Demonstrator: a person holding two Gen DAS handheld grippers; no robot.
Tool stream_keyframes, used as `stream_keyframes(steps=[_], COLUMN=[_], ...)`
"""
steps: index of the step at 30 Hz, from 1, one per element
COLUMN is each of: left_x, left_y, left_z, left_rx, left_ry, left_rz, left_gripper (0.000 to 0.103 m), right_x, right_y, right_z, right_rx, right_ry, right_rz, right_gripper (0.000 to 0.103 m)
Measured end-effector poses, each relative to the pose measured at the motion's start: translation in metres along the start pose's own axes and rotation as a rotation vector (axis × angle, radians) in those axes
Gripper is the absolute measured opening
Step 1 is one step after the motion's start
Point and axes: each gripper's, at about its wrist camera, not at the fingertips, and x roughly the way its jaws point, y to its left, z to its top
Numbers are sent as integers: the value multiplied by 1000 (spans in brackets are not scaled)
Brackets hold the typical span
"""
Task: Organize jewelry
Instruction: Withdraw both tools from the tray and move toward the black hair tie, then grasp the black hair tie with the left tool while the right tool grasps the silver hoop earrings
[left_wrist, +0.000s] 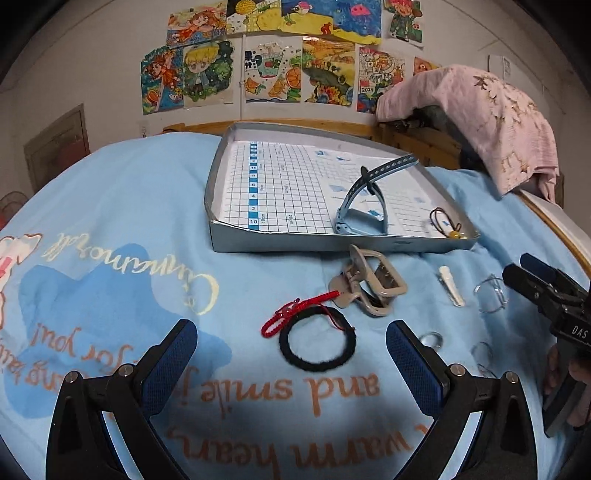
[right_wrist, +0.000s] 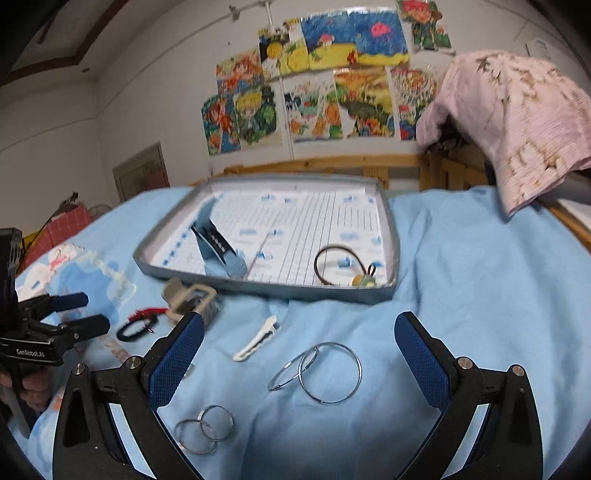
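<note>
Jewelry lies loose on the bed: white hair clip (right_wrist: 255, 341), long axis running near-left to far-right, lies left of hoop earrings (right_wrist: 321, 371). Left gripper (left_wrist: 291, 354) and right gripper (right_wrist: 299, 354) both spread wide, empty.

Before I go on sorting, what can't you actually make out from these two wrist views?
- Small silver rings: left wrist view, partly hidden behind that gripper's blue finger.
- Beige plastic hair claw: right wrist view, blurred and partly covered by that gripper's blue finger.
- Yellow charm on the brown hair tie: right wrist view, too blurred to identify.
</note>
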Motion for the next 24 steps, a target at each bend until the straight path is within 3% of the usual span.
stream_keyframes(steps=[6, 12, 17, 24], left_x=[15, 27, 26, 26], left_y=[-2, 7, 18, 9], left_z=[-5, -22, -25, -26], left_rx=[22, -10, -64, -21], left_ry=[14, 24, -3, -10], left_rz=[-37, -74, -99, -117], left_gripper=[103, 103, 90, 65], right_x=[19, 29, 38, 37], right_y=[-7, -11, -6, 2], right_z=[-10, -19, -29, -32], right_rx=[55, 103, 100, 99], right_ry=[64, 117, 157, 144], right_rz=[-40, -10, -8, -7], right_gripper=[101, 101, 101, 98])
